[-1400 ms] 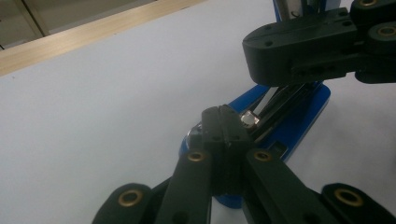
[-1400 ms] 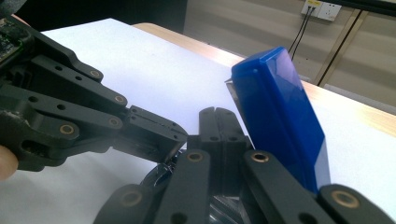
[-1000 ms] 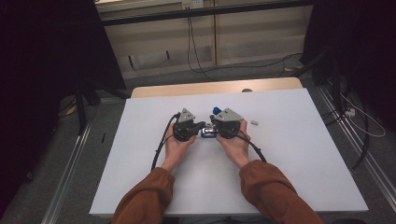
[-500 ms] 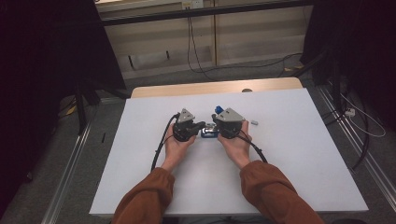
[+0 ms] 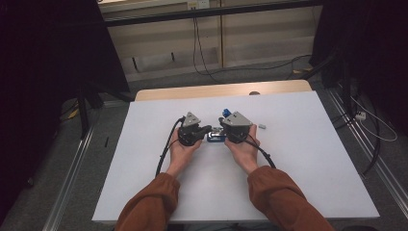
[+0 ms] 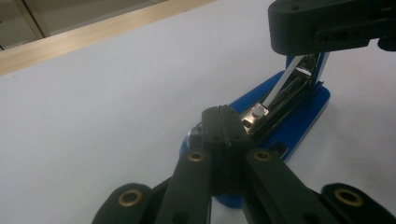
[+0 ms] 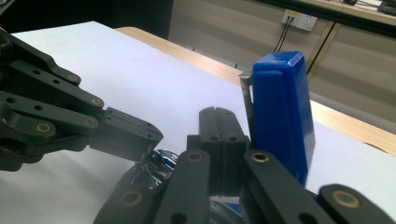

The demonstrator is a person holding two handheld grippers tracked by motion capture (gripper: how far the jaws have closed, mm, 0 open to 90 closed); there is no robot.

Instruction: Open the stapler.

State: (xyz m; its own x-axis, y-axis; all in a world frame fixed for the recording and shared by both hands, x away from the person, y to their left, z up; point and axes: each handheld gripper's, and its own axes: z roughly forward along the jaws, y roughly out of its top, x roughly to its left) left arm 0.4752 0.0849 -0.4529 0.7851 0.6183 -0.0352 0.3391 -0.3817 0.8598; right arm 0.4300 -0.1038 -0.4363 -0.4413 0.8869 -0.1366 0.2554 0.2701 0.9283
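Observation:
A blue stapler (image 5: 215,137) lies on the white table (image 5: 298,159) between my two grippers, its blue lid (image 7: 280,112) swung upright and its metal staple channel (image 6: 285,95) bared. The left gripper (image 5: 209,129) comes in from the left; its jaws are shut, tips (image 6: 224,116) over the front end of the blue base (image 6: 303,116), with nothing visibly between them. From the right comes the right gripper (image 5: 223,130), jaws likewise shut, tips (image 7: 215,116) just beside the raised lid. Whether either tip touches the stapler I cannot tell. In each gripper view the other gripper shows close by (image 6: 327,23) (image 7: 116,133).
A small pale object (image 5: 262,126) lies on the table just right of the right gripper. A wooden strip (image 5: 221,90) runs along the table's far edge. Cables trail from both grippers toward the near edge, and metal rails flank the table on the floor.

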